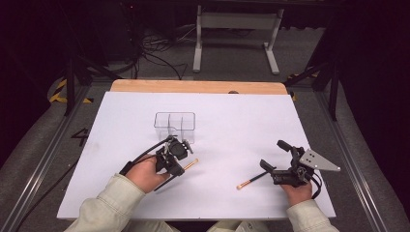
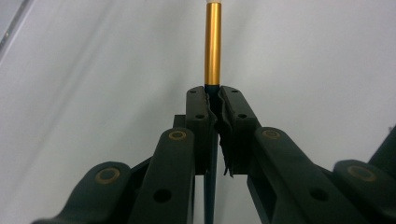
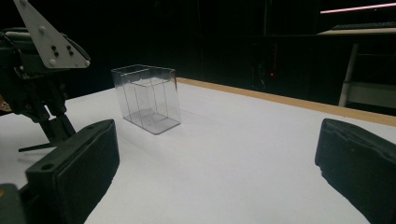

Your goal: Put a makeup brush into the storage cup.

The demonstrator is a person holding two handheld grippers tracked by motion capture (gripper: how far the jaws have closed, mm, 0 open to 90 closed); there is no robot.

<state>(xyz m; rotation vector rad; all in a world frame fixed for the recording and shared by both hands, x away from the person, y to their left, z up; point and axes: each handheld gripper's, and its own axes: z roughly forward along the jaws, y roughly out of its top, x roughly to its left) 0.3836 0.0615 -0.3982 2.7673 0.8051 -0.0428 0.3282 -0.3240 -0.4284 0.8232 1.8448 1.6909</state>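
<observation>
My left gripper (image 1: 177, 167) is shut on a thin brush (image 1: 190, 165) with a dark handle and a gold ferrule, low over the white table just in front of the clear box. In the left gripper view the jaws pinch the dark handle and the gold ferrule (image 2: 213, 44) sticks out past my left gripper (image 2: 213, 95). A second brush (image 1: 251, 181) lies flat on the table beside my right gripper (image 1: 274, 154), whose jaws stand wide apart with nothing between them. From my right gripper (image 3: 217, 163) the view reaches the clear box (image 3: 147, 98) and the left gripper (image 3: 42, 102).
The clear plastic box (image 1: 175, 123), divided into compartments, stands upright at the middle of the white table top (image 1: 232, 121). A wooden strip (image 1: 198, 86) runs along the far edge. A metal stand (image 1: 237, 29) and cables lie on the floor beyond.
</observation>
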